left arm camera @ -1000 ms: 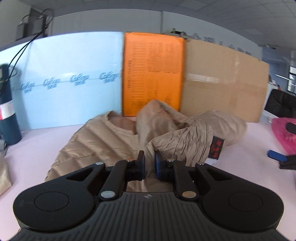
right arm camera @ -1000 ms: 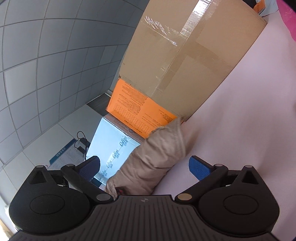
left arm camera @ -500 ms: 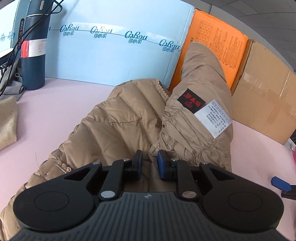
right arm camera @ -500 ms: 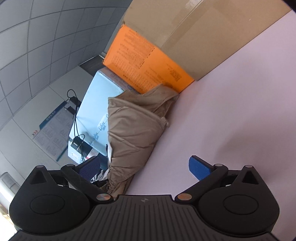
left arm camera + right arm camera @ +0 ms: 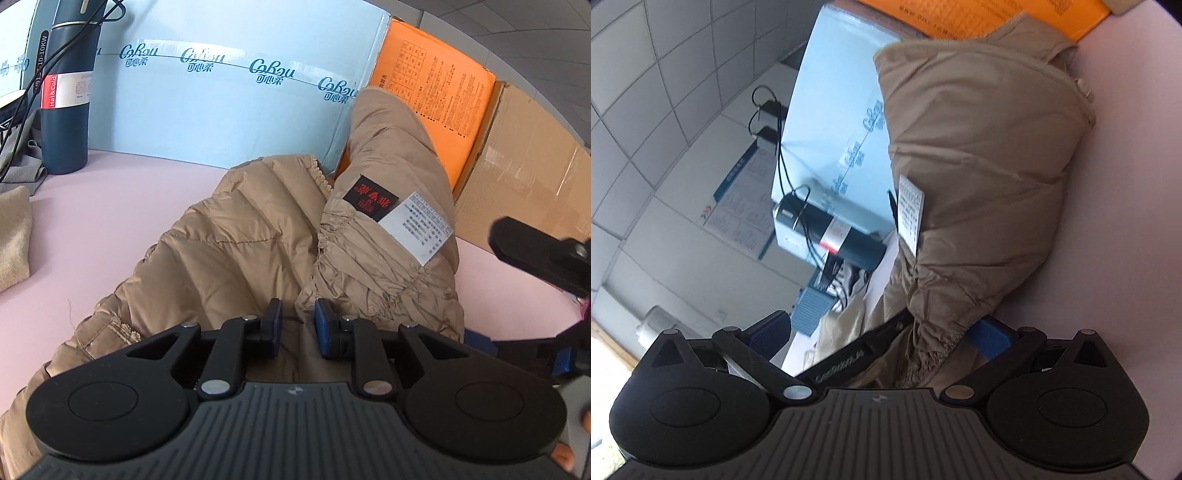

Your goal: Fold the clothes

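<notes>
Black ribbed housings, round side caps, silver pivot screws; blue-padded fingers (image 5: 325, 325) on left gripper (image 5: 297, 322), right gripper (image 5: 882, 334).

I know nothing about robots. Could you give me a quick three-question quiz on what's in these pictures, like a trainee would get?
1. True or false: the right gripper has its jaws wide apart, with the jacket hem between them.
2. The box right behind the jacket's raised end is: A green, B orange, C black.
3. Fill in: the care label sewn on the jacket is ____ in colour.

Key: 1 true; 2 B; 3 white.
</notes>
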Demonstrator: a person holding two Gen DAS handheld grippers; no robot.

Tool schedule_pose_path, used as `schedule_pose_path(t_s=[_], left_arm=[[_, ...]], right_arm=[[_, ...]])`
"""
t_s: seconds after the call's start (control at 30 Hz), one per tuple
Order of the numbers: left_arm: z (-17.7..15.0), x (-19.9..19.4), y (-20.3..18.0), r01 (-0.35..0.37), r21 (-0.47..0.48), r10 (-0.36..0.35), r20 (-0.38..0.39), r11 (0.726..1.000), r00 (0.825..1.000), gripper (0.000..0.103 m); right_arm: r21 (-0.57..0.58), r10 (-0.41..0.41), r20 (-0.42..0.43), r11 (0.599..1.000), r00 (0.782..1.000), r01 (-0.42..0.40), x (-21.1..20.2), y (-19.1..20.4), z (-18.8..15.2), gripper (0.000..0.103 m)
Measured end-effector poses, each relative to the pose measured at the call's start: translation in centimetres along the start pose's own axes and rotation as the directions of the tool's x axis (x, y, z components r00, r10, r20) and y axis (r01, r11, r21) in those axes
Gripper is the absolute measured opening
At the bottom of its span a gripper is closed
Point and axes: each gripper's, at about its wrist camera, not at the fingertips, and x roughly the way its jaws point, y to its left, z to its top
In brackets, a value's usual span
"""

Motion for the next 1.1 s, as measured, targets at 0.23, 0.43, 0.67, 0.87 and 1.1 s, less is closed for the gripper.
schedule_pose_path(t_s=[0.23, 0.43, 0.67, 0.87, 1.1], left_arm=[[-0.1, 0.0, -0.4, 0.001, 0.019, -0.001, 0.000, 1.000, 1.000, 0.024], [-0.2, -0.1, -0.9, -0.023, 0.039, 0.022, 0.006, 0.999, 1.000, 0.030], [-0.2, -0.1, -0.9, -0.016, 0.043, 0.016, 0.004, 0.999, 1.000, 0.037], [-0.2, -0.1, -0.9, -0.008, 0.049, 0.008, 0.002, 0.999, 1.000, 0.045], [-0.3, 0.0, -1.0, -0.001, 0.056, 0.001, 0.000, 0.998, 1.000, 0.046]], right_arm=[[0.004, 0.004, 0.283, 1.000, 0.959, -0.005, -2.5, -2.5, 0.9, 0.084], [0.018, -0.084, 0.292, 0.996, 0.953, 0.082, -3.4, -2.9, 1.1, 0.012], [-0.153, -0.114, 0.329, 0.973, 0.937, 0.172, -4.1, -1.1, 0.1, 0.012], [-0.260, -0.131, 0.386, 0.934, 0.913, 0.244, -5.0, 0.6, -0.7, 0.010], [-0.482, -0.098, 0.377, 0.829, 0.921, 0.286, -4.2, 3.8, -2.3, 0.013]])
